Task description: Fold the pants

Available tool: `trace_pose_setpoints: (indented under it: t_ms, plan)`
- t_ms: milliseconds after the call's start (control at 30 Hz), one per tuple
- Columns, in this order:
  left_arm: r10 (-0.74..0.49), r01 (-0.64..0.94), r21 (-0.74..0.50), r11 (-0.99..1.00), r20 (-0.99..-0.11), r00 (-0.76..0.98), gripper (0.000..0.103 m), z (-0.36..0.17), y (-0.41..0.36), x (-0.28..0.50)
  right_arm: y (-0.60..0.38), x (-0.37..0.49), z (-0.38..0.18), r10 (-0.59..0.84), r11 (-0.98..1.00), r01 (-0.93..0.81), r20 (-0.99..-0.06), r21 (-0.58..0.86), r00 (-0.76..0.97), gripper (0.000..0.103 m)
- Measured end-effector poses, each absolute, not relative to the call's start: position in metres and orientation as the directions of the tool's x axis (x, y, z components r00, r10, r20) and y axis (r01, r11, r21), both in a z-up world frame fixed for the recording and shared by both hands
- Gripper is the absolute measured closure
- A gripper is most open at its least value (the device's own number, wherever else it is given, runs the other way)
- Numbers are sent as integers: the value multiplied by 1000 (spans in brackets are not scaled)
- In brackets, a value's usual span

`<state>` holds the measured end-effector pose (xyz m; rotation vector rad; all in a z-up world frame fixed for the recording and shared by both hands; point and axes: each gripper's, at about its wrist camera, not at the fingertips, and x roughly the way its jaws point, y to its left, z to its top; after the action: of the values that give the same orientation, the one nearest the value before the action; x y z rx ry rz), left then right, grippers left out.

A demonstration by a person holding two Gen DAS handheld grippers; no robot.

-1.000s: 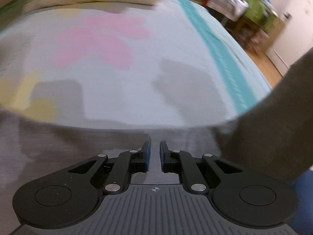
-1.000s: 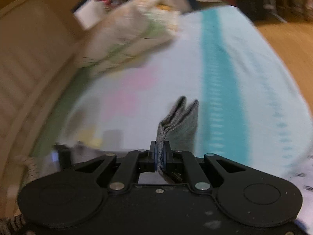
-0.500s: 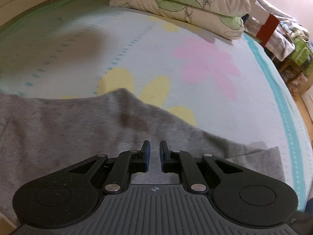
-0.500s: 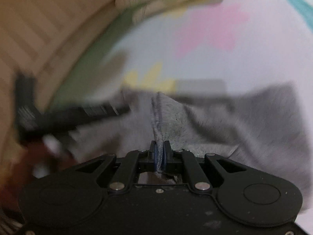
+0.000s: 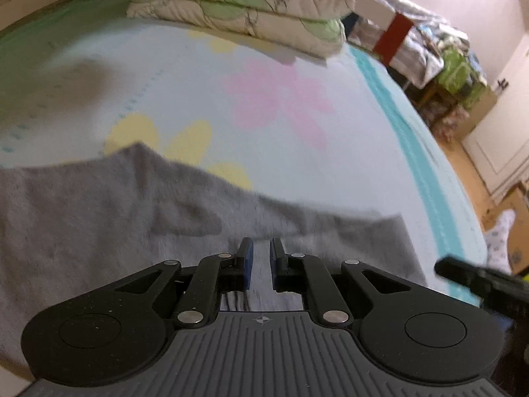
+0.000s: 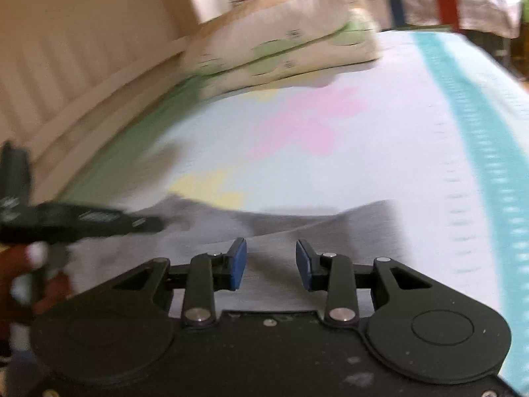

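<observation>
Pants [image 5: 99,218] cut off at left picture edge, near part hidden under gripper body. Right wrist view motion-blurred: pillows [image 6: 281,33] smeared. Clutter [image 5: 429,49] beyond the bed's far corner indistinct.

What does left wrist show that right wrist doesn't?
Left wrist only: the left tongs from behind, narrowly open, and the door at far right.
Right wrist only: the right tongs from behind, wide open and empty, and the headboard at left.
Both: the pants flat on the sheet, the pillows, and the other tool at the edge.
</observation>
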<state>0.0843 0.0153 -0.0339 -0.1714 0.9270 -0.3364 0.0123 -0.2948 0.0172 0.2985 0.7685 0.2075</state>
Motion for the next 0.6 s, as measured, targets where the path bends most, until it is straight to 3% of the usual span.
trace_pose_setpoints:
  t_ms: [333, 467, 600]
  plan:
    - [-334, 221, -259, 940, -827, 453, 92, -74, 5, 65, -241, 0, -49, 252, 968, -142, -794, 208, 553, 76]
    - [-307, 198, -245, 949, -857, 413, 92, -88, 7, 65, -233, -24, -58, 217, 974, -181, -770, 134, 600, 76]
    - [-300, 184, -244, 952, -857, 419, 84, -90, 5, 68, -245, -23, -66, 272, 962, -160, -741, 220, 614, 76]
